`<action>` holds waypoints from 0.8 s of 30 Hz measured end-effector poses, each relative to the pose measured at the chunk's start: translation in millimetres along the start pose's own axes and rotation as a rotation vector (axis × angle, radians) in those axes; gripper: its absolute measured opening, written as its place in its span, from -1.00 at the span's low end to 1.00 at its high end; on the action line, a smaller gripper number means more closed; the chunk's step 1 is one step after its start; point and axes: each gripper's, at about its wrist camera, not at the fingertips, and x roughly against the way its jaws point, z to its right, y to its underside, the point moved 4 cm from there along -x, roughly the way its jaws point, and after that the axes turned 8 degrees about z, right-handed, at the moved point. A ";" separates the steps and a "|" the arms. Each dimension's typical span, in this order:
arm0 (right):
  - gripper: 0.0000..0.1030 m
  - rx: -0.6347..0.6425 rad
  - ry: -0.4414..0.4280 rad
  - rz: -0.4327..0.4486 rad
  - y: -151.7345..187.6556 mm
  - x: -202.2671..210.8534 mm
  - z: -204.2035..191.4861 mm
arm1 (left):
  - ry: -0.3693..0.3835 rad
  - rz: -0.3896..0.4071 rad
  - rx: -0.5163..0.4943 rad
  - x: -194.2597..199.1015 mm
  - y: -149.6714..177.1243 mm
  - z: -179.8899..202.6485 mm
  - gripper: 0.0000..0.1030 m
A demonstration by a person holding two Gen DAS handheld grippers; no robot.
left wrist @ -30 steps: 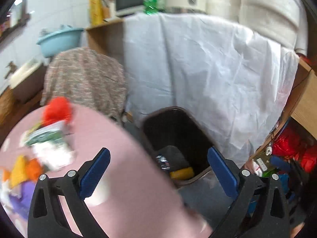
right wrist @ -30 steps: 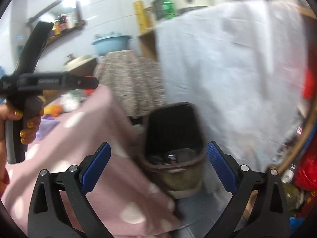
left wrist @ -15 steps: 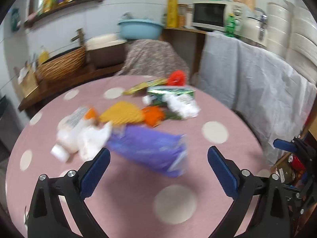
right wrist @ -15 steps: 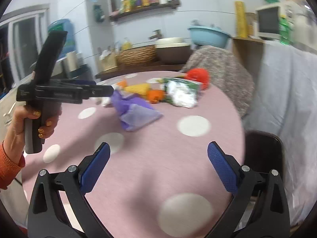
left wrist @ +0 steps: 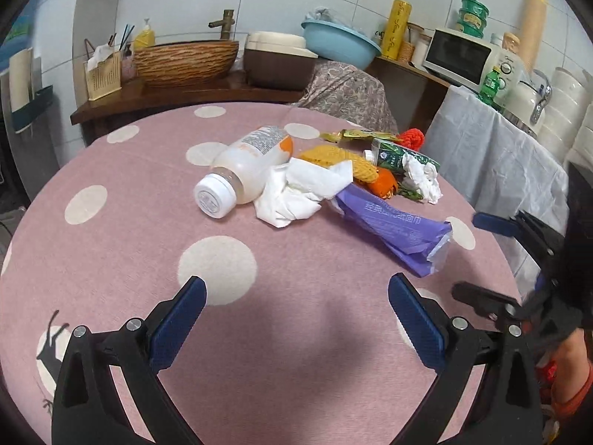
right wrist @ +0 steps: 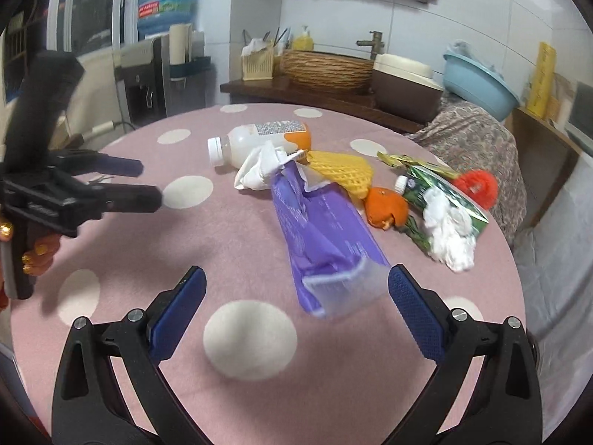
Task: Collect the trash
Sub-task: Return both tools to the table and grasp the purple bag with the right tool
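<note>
Trash pile on table, both claws wide, empty

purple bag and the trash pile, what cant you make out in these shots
- Purple bag: print blurred in right wrist view; its far end hidden under the crumpled tissue.
- Orange item: left wrist view, mostly hidden behind the bag and yellow foam net.
- Trash bin: in neither view.

A pink tablecloth with white dots bears a purple wrapper and yellow foam net.
</note>
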 end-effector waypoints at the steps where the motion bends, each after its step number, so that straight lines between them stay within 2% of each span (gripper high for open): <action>1: 0.89 0.018 0.006 -0.007 -3.0 -7.7 -2.3 | 0.014 0.008 -0.012 1.3 0.2 -0.9 0.90; 4: 0.84 0.102 0.047 -0.040 -9.7 -33.6 -5.8 | -0.008 -0.006 -0.035 -2.8 0.8 -5.3 0.90; 7: 0.60 0.159 0.062 -0.089 -10.7 -54.7 -6.5 | -0.031 -0.027 -0.048 -8.3 1.2 -11.4 0.90; 9: 0.52 0.202 0.086 -0.116 -8.6 -64.6 -6.5 | -0.014 -0.028 -0.044 -9.5 0.4 -14.4 0.90; 11: 0.36 0.247 0.103 -0.139 -5.2 -71.6 -6.8 | 0.010 -0.026 -0.035 -10.1 -0.9 -16.2 0.90; 12: 0.14 0.253 0.103 -0.146 -3.9 -73.6 -6.3 | 0.018 -0.024 -0.033 -10.6 -1.8 -16.4 0.90; 15: -0.24 0.253 0.103 -0.159 -0.1 -73.5 -3.5 | 0.019 -0.013 -0.037 -13.0 -5.7 -16.2 0.90; 16: -0.46 0.247 0.094 -0.158 0.4 -71.5 -2.6 | 0.015 -0.008 -0.043 -14.1 -7.0 -16.1 0.90; 19: -0.56 0.221 0.068 -0.158 2.1 -64.7 -2.4 | 0.011 -0.002 -0.063 -17.6 -11.0 -12.3 0.90; 24: -0.59 0.176 0.022 -0.141 8.5 -39.5 -3.4 | -0.035 0.001 -0.151 -28.3 -16.4 1.6 0.89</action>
